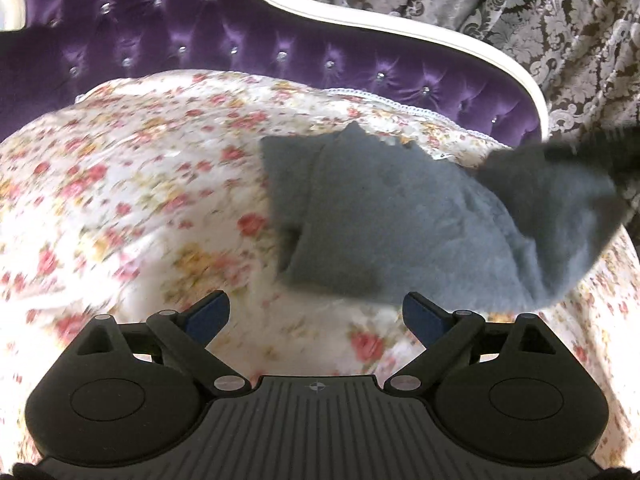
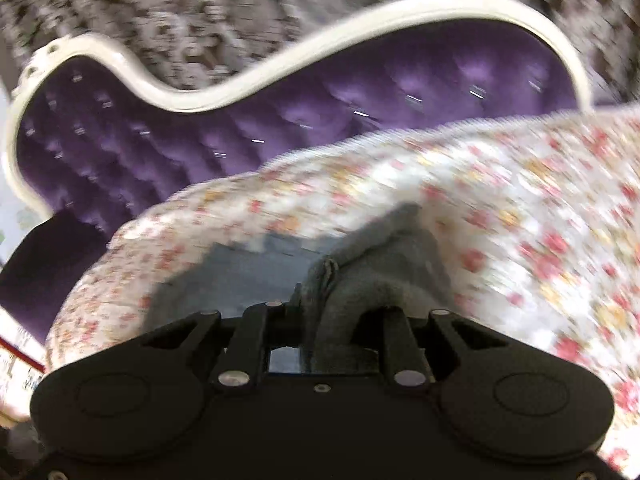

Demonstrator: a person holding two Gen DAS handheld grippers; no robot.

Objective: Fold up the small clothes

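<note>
Purple tufted headboard (image 1: 168, 52) with a white frame at the far side, patterned curtain (image 1: 560, 28) behind. Floral bedspread (image 1: 120, 184) across the bed, both views blurred.

Grey cloth (image 1: 380, 220) on the bedspread, just beyond the left tool (image 1: 316, 316) and off to its right. Far-left part flat, seemingly doubled already; right end raised off the bed toward the upper right, where a dark shape enters the left view, probably the right tool, too blurred to be sure. Long axis roughly left to right, slanting down toward the near right.

Left tool released, blue pads wide apart, nothing between them, near edge of the cloth just ahead. Right tool (image 2: 316, 312) clenched on the cloth (image 2: 360, 264), fabric bunched between its fingers and draped over them.

Likely step: carrying the raised right end over the flat part. Right tool alone in contact; left tool nearer the flat half, free to pin it.
</note>
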